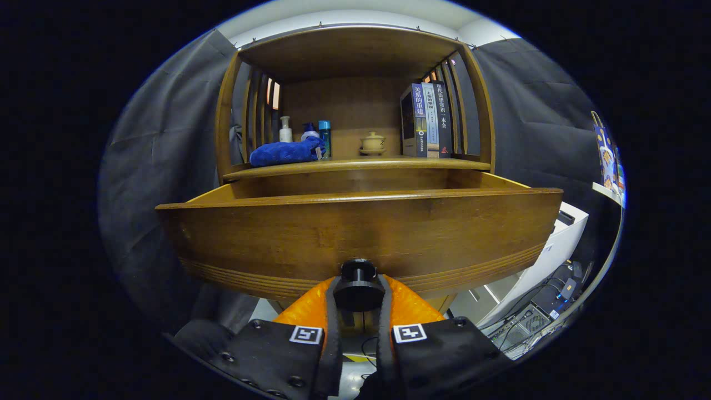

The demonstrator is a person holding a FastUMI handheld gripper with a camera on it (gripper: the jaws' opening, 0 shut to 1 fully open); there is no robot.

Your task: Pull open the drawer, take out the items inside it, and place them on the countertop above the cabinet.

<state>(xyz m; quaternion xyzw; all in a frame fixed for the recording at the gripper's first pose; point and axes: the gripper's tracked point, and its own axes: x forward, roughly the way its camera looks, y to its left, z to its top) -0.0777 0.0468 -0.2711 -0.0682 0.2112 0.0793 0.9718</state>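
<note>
The wooden drawer stands pulled out from the cabinet, its front panel close ahead of me. Its black round knob sits between my two orange fingers, and my gripper is shut on that knob. The drawer's inside is hidden behind the front panel. Above the drawer runs the countertop, where a blue cloth lies at the left.
On the countertop stand three small bottles, a lidded ceramic cup and upright books at the right. A wooden shelf frame encloses them. A white unit with cables stands to the lower right.
</note>
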